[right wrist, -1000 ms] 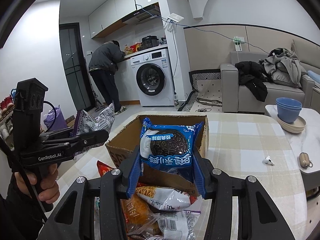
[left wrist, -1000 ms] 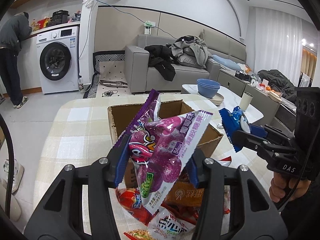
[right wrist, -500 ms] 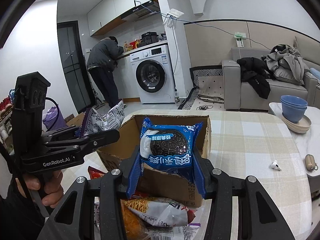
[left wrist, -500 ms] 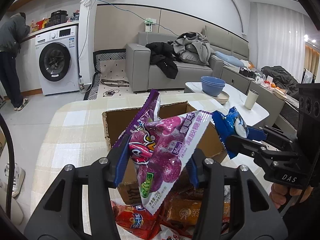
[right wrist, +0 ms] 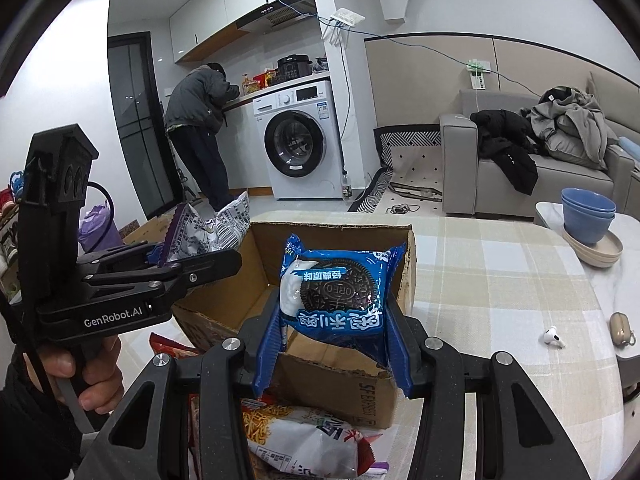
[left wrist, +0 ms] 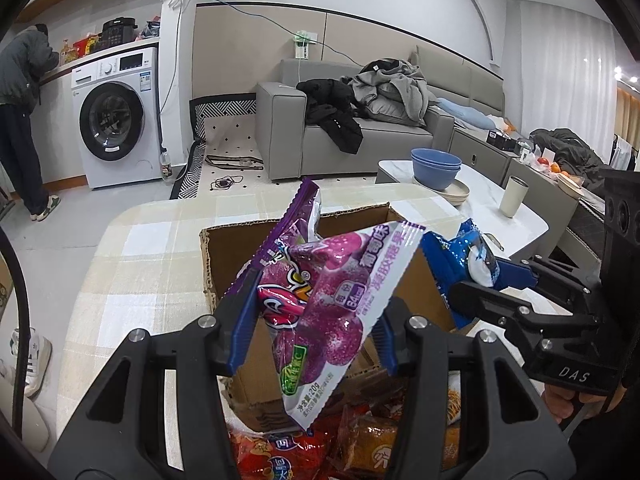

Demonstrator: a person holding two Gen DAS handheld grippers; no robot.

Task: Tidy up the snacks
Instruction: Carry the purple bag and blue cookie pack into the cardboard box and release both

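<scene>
My left gripper (left wrist: 312, 332) is shut on a purple grape candy bag (left wrist: 328, 300), held above the near edge of an open cardboard box (left wrist: 224, 256). My right gripper (right wrist: 334, 340) is shut on a blue Oreo packet (right wrist: 336, 288) over the same box (right wrist: 320, 232). In the left wrist view the right gripper (left wrist: 472, 280) shows at the right with the blue packet (left wrist: 460, 256). The left gripper (right wrist: 192, 264) appears at the left of the right wrist view, the bag's printed back (right wrist: 200, 232) sticking out of it. Loose snack packs (left wrist: 296, 452) (right wrist: 300, 436) lie below, in front of the box.
The box stands on a checked tablecloth (right wrist: 500, 280). An earbud (right wrist: 554, 336) and its case (right wrist: 620, 322) lie to the right. Blue bowls (left wrist: 436, 164) and a cup (left wrist: 514, 196) sit on a white side table. A person (right wrist: 200, 128) stands far off at a washing machine (right wrist: 300, 140).
Both grippers have moved forward toward the box with their packets still held; the box now looms larger and closer under them. The snack pile has slid lower in both views.
</scene>
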